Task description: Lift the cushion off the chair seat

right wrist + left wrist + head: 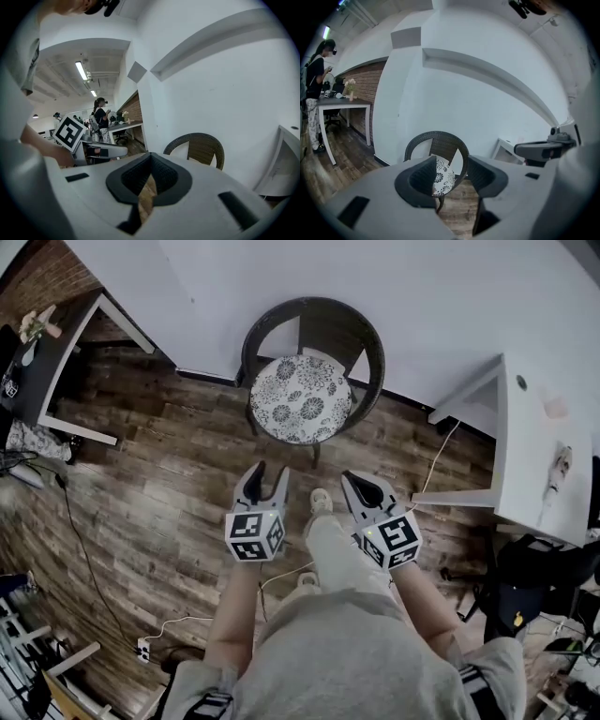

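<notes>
A round white cushion with a dark flower print lies on the seat of a dark wicker chair against the white wall. Both grippers hover over the wooden floor in front of the chair, apart from it. My left gripper is open with nothing between its fingers. In the left gripper view the cushion and chair show through the gap of that gripper. My right gripper is shut and empty. In the right gripper view only the chair back shows beyond that gripper.
A white desk stands right of the chair, and a dark-topped table stands at the left. Cables and a power strip lie on the floor at lower left. A person stands by the far table.
</notes>
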Demonstrator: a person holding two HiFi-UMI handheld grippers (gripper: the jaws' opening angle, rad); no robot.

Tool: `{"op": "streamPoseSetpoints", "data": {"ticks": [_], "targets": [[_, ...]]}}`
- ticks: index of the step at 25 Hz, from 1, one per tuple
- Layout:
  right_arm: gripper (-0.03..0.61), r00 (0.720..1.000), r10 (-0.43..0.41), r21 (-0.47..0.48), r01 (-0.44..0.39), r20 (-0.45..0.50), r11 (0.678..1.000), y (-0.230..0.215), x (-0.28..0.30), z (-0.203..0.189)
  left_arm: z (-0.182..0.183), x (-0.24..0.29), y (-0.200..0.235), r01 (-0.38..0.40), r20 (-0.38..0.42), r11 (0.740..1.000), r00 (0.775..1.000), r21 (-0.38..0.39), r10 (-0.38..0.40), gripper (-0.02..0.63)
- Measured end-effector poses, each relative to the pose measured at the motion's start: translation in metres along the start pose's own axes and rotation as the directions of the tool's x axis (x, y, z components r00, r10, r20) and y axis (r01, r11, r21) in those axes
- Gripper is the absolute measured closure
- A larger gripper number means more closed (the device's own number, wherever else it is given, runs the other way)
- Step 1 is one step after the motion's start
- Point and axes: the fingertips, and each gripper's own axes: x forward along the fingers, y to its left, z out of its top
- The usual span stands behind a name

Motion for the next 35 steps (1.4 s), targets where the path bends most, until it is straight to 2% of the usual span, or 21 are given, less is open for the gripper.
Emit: {"op": "streamPoseSetpoints", "data": {"ticks": [9, 19, 23, 30, 35], "targets": [[0.577, 0.999, 0.011, 0.035, -0.01, -0.05, 0.999, -0.043, 0.058, -0.023, -0.048, 0.091, 0.039, -0.046, -0.108, 0.997, 0.993, -0.054, 0.04, 0.416], [0.577, 0.994, 0.028, 0.07, -0.02, -0.109, 0.997, -0.083, 0.111, -0.072, -0.127, 0.179, 0.069, -0.069, -0.228, 0.996, 0.972, -0.049, 0.056, 0.39], [0.577, 0.991, 0.036, 0.089, -0.024, -0.131, 0.996, -0.094, 0.131, -0.09, -0.165, 0.213, 0.087, -0.091, -0.3, 0.996, 0.951, -0.027, 0.079, 0.371], [0.577, 0.983, 0.062, 0.122, -0.041, -0.174, 0.992, -0.106, 0.154, -0.123, -0.234, 0.249, 0.118, -0.139, -0.425, 0.99, 0.895, 0.021, 0.135, 0.368], [0.577, 0.977, 0.07, 0.148, -0.04, -0.2, 0.988, -0.112, 0.166, -0.144, -0.27, 0.268, 0.139, -0.156, -0.461, 0.986, 0.872, 0.055, 0.164, 0.368]]}}
